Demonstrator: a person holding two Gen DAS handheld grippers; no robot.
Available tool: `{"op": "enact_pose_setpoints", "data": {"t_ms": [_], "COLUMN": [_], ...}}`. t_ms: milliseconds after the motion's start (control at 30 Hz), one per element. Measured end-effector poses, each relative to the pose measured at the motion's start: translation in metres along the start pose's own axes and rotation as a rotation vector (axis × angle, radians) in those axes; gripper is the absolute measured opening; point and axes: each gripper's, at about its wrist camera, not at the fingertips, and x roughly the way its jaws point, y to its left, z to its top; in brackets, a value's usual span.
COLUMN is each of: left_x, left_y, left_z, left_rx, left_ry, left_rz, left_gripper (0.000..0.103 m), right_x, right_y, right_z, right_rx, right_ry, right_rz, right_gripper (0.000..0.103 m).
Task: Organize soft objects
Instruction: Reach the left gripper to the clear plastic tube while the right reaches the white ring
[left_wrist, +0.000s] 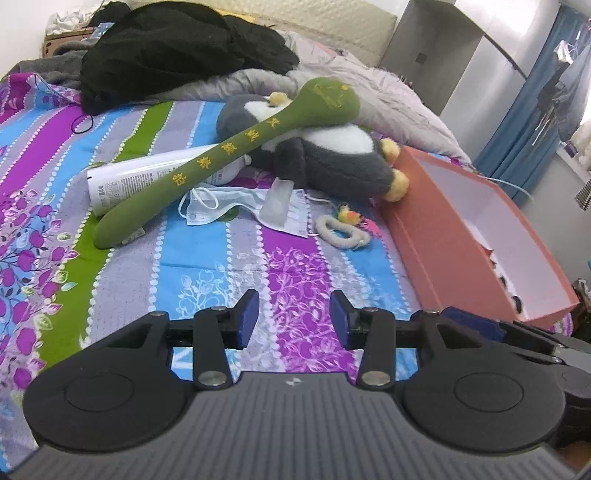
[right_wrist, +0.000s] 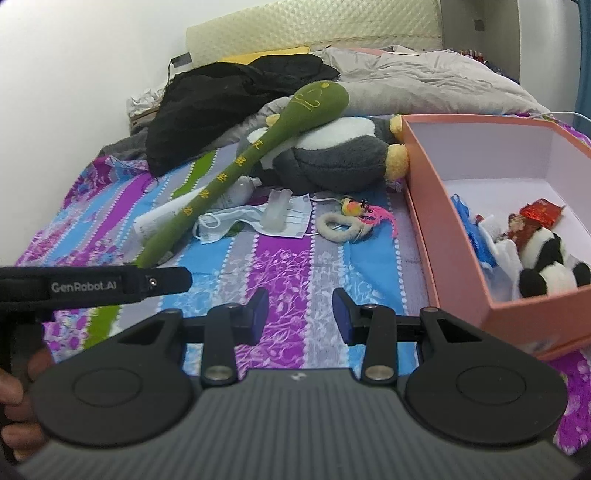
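We have a panda toy (right_wrist: 550, 266) in the orange box (right_wrist: 436, 206) already, but the penguin plush (right_wrist: 332, 155), green plush stick (right_wrist: 236, 173) and fuzzy ring (right_wrist: 341, 225) wait on the bed (right_wrist: 280, 266), and our left gripper (left_wrist: 294, 317) and right gripper (right_wrist: 301, 314) are spread and empty.

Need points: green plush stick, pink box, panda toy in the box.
green plush stick (left_wrist: 221, 155), left wrist view, mid-shaft by the yellow lettering
pink box (right_wrist: 436, 206), right wrist view, outer left wall
panda toy (right_wrist: 550, 266), right wrist view, white body
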Motion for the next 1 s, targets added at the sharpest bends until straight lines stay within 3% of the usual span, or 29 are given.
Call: {"op": "enact_pose_setpoints", "data": {"t_ms": [533, 1000], "left_x": [0.115, 0.183], "left_y": [0.012, 0.01], "left_z": [0.047, 0.079], "left_rx": [0.084, 0.139], "left_ry": [0.027, 0.035], "left_rz": [-0.009, 0.033], "left_gripper": [0.048, 0.048], "right_x": [0.099, 0.17], "right_y": [-0.023, -0.024], "right_z": [0.021, 0.028], "right_rx": [0.015, -0.004], "right_ry": [-0.01, 0.015], "right_rz": [-0.058, -0.139], "right_gripper": [0.041, 0.041]}}
